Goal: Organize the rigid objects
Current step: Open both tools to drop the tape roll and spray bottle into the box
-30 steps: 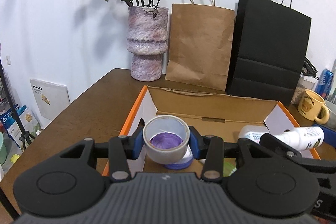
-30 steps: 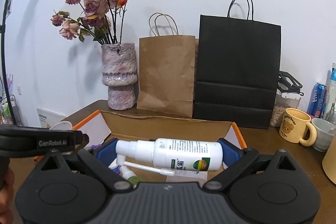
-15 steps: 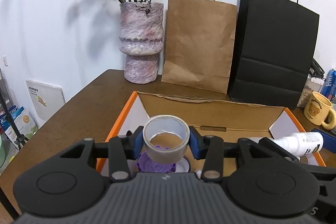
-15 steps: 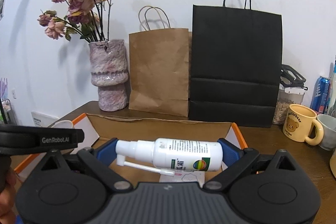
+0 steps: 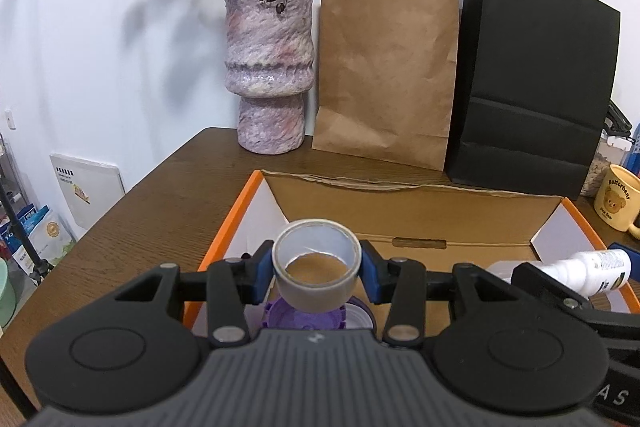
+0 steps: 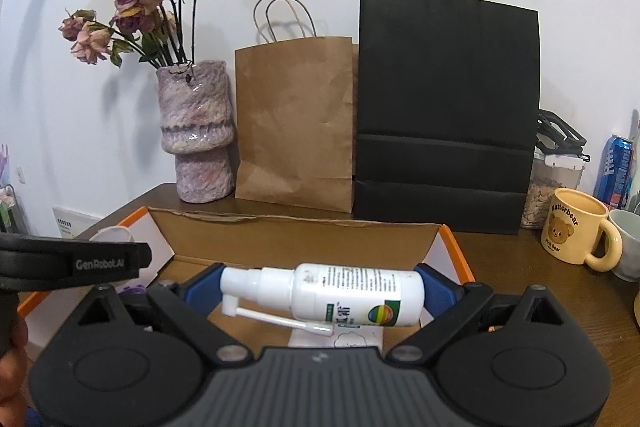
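Note:
My left gripper (image 5: 317, 269) is shut on a grey roll of tape (image 5: 316, 287) and holds it above the left end of an open cardboard box with orange edges (image 5: 240, 203). A purple-lidded item (image 5: 298, 317) lies in the box just under the tape. My right gripper (image 6: 320, 289) is shut on a white spray bottle (image 6: 340, 293), held sideways above the same box (image 6: 452, 243), nozzle to the left. The bottle also shows in the left wrist view (image 5: 592, 269).
A brown table (image 5: 160, 195) holds a purple vase of dried roses (image 5: 268, 71), a brown paper bag (image 5: 384, 75) and a black paper bag (image 5: 532, 83) behind the box. A yellow bear mug (image 6: 572, 231), a jar and a blue can (image 6: 616, 167) stand at the right.
Both grippers have risen with their loads. The tape roll now sits higher above the purple-lidded item, and the box looks lower and farther in both views.

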Motion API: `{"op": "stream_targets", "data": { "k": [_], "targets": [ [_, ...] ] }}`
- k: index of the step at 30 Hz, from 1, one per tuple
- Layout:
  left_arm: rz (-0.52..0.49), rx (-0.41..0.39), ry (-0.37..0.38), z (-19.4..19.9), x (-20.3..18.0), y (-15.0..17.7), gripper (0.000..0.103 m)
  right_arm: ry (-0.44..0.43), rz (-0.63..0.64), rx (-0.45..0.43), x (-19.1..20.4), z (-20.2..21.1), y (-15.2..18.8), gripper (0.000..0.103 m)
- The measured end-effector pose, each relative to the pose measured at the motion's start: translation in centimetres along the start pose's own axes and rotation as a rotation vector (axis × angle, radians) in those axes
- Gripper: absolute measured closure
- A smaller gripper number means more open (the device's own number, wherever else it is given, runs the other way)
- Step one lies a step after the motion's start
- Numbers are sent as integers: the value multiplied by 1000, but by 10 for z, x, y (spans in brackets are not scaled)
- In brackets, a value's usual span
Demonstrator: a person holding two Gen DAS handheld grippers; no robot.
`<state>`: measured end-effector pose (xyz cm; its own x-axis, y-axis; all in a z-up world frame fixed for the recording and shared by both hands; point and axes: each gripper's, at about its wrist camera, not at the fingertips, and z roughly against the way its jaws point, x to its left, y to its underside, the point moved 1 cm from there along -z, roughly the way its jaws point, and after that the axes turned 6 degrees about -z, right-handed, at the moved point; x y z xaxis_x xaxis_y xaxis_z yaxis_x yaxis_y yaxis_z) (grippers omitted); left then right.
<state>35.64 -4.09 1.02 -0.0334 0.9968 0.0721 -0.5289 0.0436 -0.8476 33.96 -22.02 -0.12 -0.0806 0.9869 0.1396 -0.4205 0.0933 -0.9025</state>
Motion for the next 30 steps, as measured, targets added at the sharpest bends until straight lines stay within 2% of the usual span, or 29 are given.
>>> {"op": "stream_targets", "data": {
  "k": [3,5,7,8,9,10,12,30],
  "targets": [
    [-8,3,-2,-1,0,0,58,-6,-1,6,0,-1,1,5],
    [-13,2,-16,-2,-1,1,52,-2,-3,7,0,-1,2,4],
    [-14,1,-27,-1,-1,2,35,5,-8,3,-1,-1,2,0],
    [-14,-4,-35,-1,-1,2,21,13,-10,-2,-2,-1,2,0],
    [-16,-13,-45,0,-1,2,13,20,-9,-8,-2,-1,2,0],
    [-20,-24,-53,2,-1,2,12,28,-8,-10,-2,-1,2,0],
    [-20,-33,-55,4,-2,1,0,42,-10,-9,-3,-2,2,0],
    [-15,-39,-50,6,1,1,0,38,-33,-14,-7,0,2,0]
  ]
}}
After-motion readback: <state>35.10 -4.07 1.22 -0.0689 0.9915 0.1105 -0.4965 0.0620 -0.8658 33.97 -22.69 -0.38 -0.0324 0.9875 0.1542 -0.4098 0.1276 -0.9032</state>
